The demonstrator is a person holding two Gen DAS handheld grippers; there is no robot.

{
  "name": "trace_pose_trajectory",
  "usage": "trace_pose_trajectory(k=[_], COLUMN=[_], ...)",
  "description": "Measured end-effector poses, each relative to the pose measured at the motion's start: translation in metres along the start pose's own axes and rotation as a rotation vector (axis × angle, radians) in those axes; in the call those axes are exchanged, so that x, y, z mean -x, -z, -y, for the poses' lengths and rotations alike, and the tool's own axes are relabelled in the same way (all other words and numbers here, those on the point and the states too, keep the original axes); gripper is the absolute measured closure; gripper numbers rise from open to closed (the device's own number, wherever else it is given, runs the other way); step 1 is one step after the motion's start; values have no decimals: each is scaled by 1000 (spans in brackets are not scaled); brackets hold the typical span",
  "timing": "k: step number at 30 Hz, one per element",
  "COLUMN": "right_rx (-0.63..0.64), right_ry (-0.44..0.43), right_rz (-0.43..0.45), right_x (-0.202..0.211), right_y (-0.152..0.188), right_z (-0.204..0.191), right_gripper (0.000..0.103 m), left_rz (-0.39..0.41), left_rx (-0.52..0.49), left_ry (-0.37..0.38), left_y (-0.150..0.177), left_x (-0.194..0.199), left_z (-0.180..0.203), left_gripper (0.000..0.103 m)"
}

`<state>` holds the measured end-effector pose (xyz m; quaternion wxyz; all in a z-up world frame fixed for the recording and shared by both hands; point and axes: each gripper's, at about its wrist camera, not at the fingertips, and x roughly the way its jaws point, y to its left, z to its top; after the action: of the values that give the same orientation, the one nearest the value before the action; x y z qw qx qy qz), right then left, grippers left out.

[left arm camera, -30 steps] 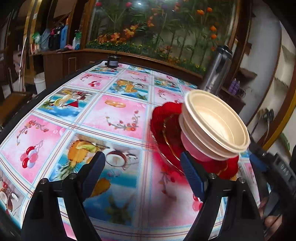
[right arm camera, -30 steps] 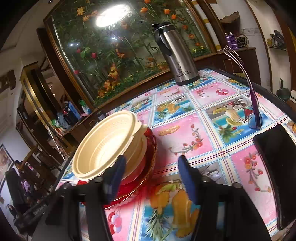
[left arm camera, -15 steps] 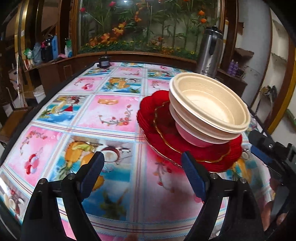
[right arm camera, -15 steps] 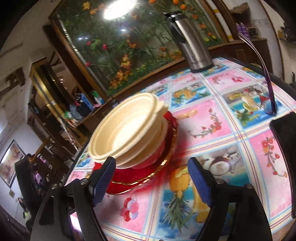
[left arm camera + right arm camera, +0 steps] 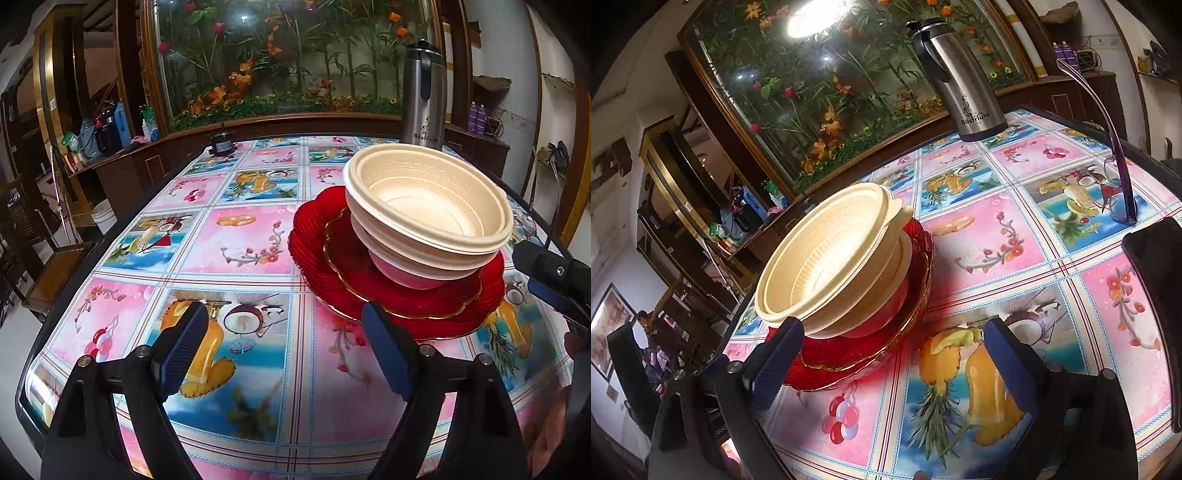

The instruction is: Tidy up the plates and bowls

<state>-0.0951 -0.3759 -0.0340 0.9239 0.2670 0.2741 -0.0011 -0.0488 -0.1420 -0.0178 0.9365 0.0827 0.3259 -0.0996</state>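
The cream bowls (image 5: 428, 201) sit nested over a pink bowl (image 5: 410, 273) on stacked red plates (image 5: 369, 273) on the table (image 5: 240, 240), so stacking looks done (nothing loose visible), the left gripper (image 5: 284, 347) spread empty, the right gripper (image 5: 892, 363) opening, nothing between its jaws.

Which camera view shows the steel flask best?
The right wrist view: the steel flask stands whole, from lid to base, on the table. In the left wrist view, the cream bowl hides the steel flask's base.

Cream bowls (image 5: 428, 199); red plates (image 5: 369, 280); fruit-print tablecloth (image 5: 236, 240)
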Motion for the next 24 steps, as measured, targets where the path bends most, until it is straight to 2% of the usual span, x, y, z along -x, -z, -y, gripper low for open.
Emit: trace_pose_trajectory(k=[24], right_rx=[1], right_ry=[4], right_rz=[-39], right_x=[-7], right_y=[0], right_z=[-1], right_gripper=[3], left_rz=[-2], left_rx=[-18], left_ry=[-41], left_y=[2], left_x=[0], left_z=[3], left_gripper=[17])
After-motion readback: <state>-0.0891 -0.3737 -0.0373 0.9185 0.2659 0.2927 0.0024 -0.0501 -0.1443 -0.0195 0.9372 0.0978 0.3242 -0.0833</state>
